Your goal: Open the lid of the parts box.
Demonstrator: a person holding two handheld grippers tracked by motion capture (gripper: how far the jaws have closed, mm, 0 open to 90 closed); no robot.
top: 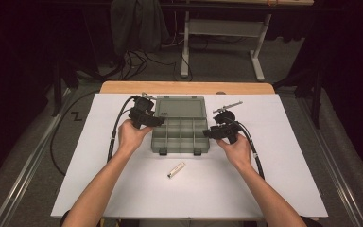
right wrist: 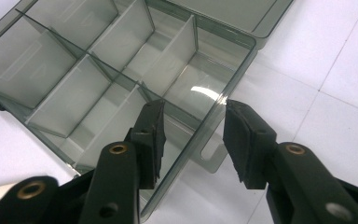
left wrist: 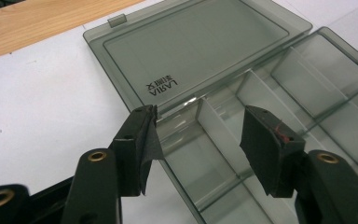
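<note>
A smoky clear compartment box (top: 180, 135) lies open in the middle of the white mat, its lid (top: 179, 107) folded flat on the far side. Its compartments look bare. My left gripper (top: 159, 121) is at the box's left edge near the hinge. In the left gripper view my left gripper (left wrist: 198, 135) stands open, its jaws straddling the box's (left wrist: 279, 79) side wall without pressing on it. My right gripper (top: 208, 134) is at the box's right edge. In the right gripper view my right gripper (right wrist: 193, 126) is open with the wall of the box (right wrist: 84, 79) between its jaws.
A small white tube (top: 176, 170) lies on the mat in front of the box. A thin metal tool (top: 227, 107) rests behind my right hand. A strip of wooden tabletop (top: 184, 87) runs along the far edge. Cables trail from both grippers.
</note>
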